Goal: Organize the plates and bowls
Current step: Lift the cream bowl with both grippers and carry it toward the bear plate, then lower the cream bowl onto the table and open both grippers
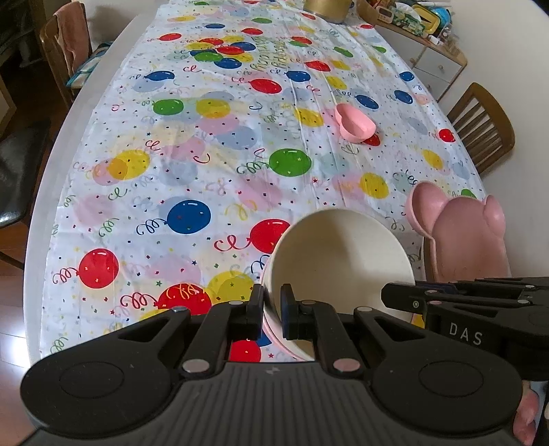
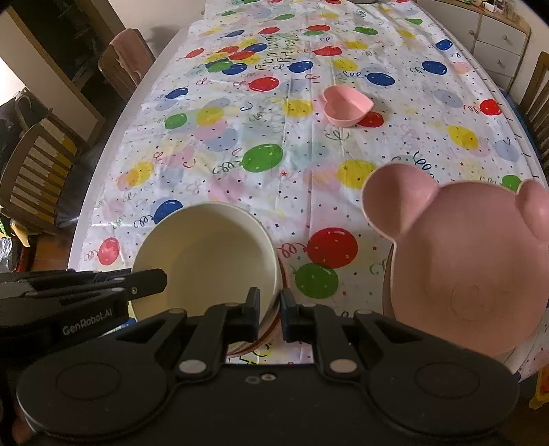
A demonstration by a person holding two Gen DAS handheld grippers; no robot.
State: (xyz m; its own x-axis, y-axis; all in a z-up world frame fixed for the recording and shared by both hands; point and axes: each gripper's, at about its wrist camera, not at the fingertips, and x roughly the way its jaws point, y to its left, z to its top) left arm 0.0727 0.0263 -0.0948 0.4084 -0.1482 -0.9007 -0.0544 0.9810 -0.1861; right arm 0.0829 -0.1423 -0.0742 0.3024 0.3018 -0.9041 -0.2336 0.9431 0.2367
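Note:
A cream bowl [image 1: 343,254] [image 2: 209,254] sits tilted on top of other bowls, whose pink and reddish rims [image 2: 269,331] show beneath it. My left gripper [image 1: 272,302] is shut on its left rim. My right gripper [image 2: 269,305] is shut on the opposite rim, over the lower rims too. Each gripper shows in the other's view, the right gripper [image 1: 389,295] and the left gripper [image 2: 159,278]. A pink bear-shaped plate [image 1: 470,236] [image 2: 470,260] stands close on the right. A pink heart-shaped bowl [image 1: 355,123] [image 2: 346,104] rests farther out on the table.
A balloon-print cloth [image 1: 206,154] covers the long table. Wooden chairs [image 1: 483,127] [image 2: 37,175] stand along both sides. A sideboard with drawers [image 1: 432,65] is at the far right. A gold container [image 1: 327,8] sits at the far end. A fingertip [image 1: 526,415] shows at the bottom right.

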